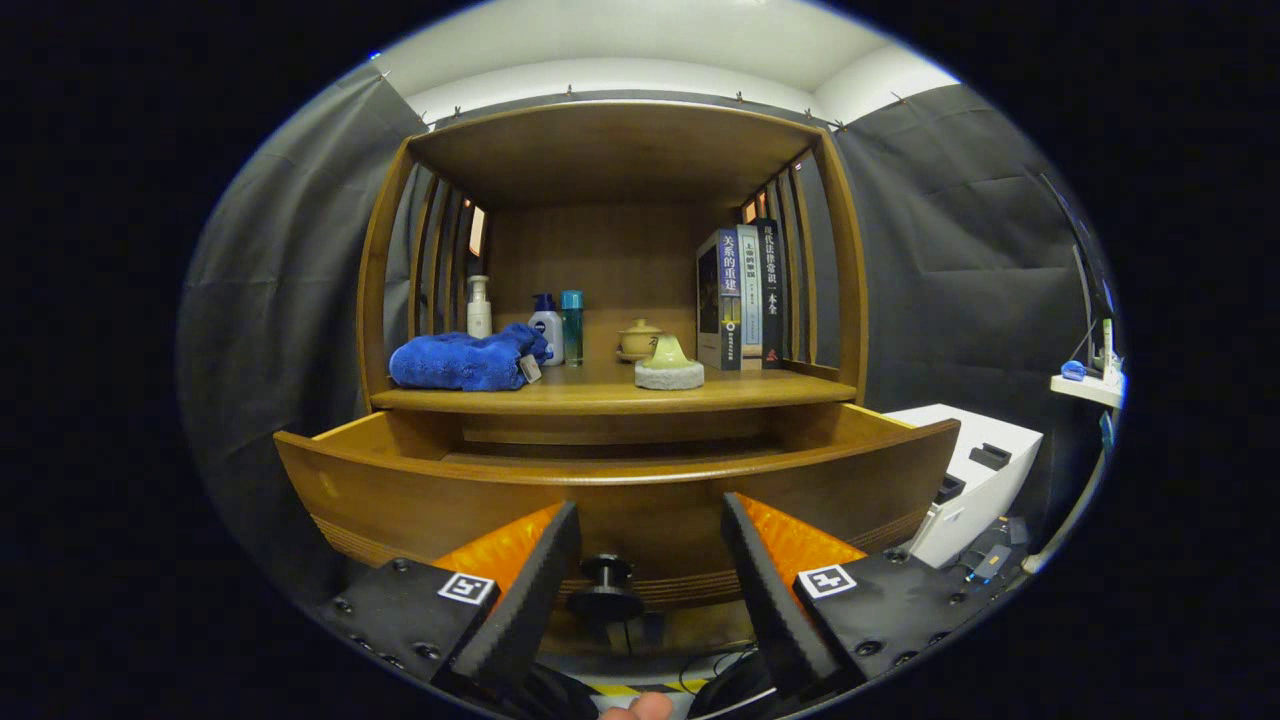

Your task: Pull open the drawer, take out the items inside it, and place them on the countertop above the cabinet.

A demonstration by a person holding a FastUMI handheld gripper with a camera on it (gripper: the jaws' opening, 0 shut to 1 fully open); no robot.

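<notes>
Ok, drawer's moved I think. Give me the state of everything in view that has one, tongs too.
drawer: pulled out, inside hidden behind its front
drawer knob: free, between the fingers, not pinched
tongs: open, fingers either side of the knob
blue towel: bunched up on the countertop
pump bottle: upright
lidded pot: lid on
books: standing upright, closed

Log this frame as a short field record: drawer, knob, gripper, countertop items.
drawer: pulled open; contents hidden behind its front panel
knob: dark, on the drawer front, between the gripper's fingers, not touched
gripper: open, fingers either side of the knob
countertop: wooden surface above the drawer
on countertop: blue towel, three bottles, lidded cup, pad with a cone on it, books upright
</notes>
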